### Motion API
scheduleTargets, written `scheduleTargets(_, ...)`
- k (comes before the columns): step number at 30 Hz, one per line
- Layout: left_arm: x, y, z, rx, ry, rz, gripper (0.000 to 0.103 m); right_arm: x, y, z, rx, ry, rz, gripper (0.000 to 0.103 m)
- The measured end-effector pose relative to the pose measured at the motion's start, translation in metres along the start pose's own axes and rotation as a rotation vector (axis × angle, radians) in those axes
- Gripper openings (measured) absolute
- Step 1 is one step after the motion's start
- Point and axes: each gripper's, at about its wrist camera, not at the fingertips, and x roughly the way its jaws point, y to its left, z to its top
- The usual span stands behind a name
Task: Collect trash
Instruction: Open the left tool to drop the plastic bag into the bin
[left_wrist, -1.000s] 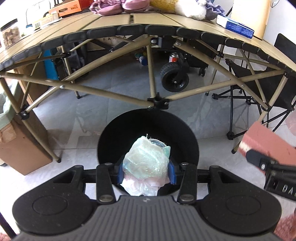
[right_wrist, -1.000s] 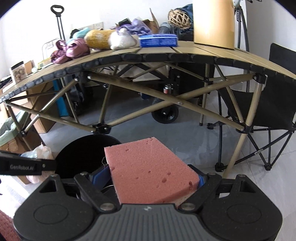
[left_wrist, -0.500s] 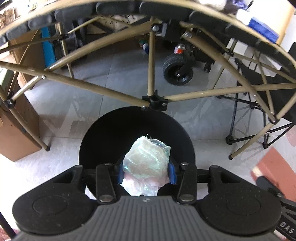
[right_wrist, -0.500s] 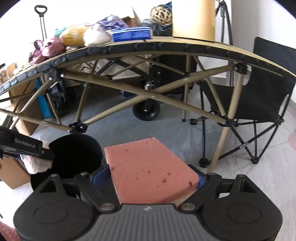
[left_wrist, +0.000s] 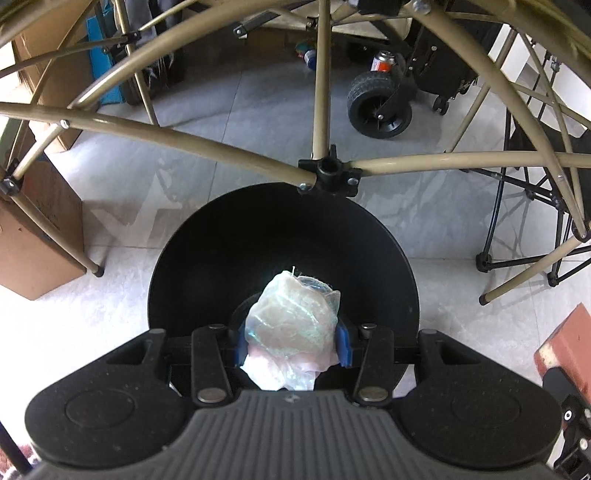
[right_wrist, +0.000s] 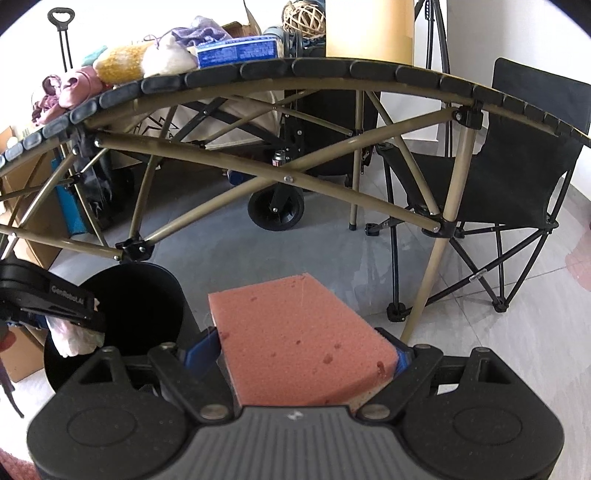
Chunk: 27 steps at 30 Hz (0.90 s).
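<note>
The left gripper (left_wrist: 291, 341) is narrowed to a small gap, its blue pads pressed on both sides of a crumpled plastic bag (left_wrist: 291, 325) that bulges out ahead of and behind the fingers. The right gripper (right_wrist: 295, 354) stands wide, clamped across a pink sponge (right_wrist: 291, 332) that fills the whole space between its pads.

Against the frame a second ago, the left gripper has tipped further downward and come in over the black trash bin (left_wrist: 221, 258): the bin's mouth now fills far more of the left wrist view, and the counter's top has slid out of sight, leaving only its tan frame (left_wrist: 184, 140). The right wrist view is nearly the same, a little lower. Both grips are unchanged.

The bag hangs directly above the bin's open mouth, apart from its rim. The bin stands on the floor under the near edge of the counter (right_wrist: 332, 68). The sponge is held to the right of the bin, beside it and not over it.
</note>
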Motion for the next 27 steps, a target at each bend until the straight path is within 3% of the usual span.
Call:
scheduleTargets(7, 0.0032, -0.0029, 0.001, 0.005, 0.007, 0.001, 0.046, 0.0051, 0.0026, 0.0003, -0.001, 0.016, 0.008, 0.087)
scheduleTargets(8, 0.0028, -0.0032, 0.0009, 0.005, 0.005, 0.004, 0.05, 0.0051, 0.0031, 0.0004, -0.003, 0.015, 0.01, 0.087)
scheduleTargets(10, 0.0017, -0.0043, 0.0004, 0.003, -0.001, 0.002, 0.07, 0.0047, 0.0034, 0.0003, -0.005, 0.013, 0.01, 0.087)
scheduleTargets(12, 0.0001, -0.0052, 0.0004, 0.001, -0.01, -0.001, 0.103, 0.0049, 0.0023, 0.0001, -0.001, 0.014, 0.009, 0.087)
scheduleTargets(27, 0.0023, -0.0031, -0.0002, 0.01, 0.044, 0.028, 0.103, 0.0016, 0.0055, 0.0009, -0.006, 0.0, 0.015, 0.087)
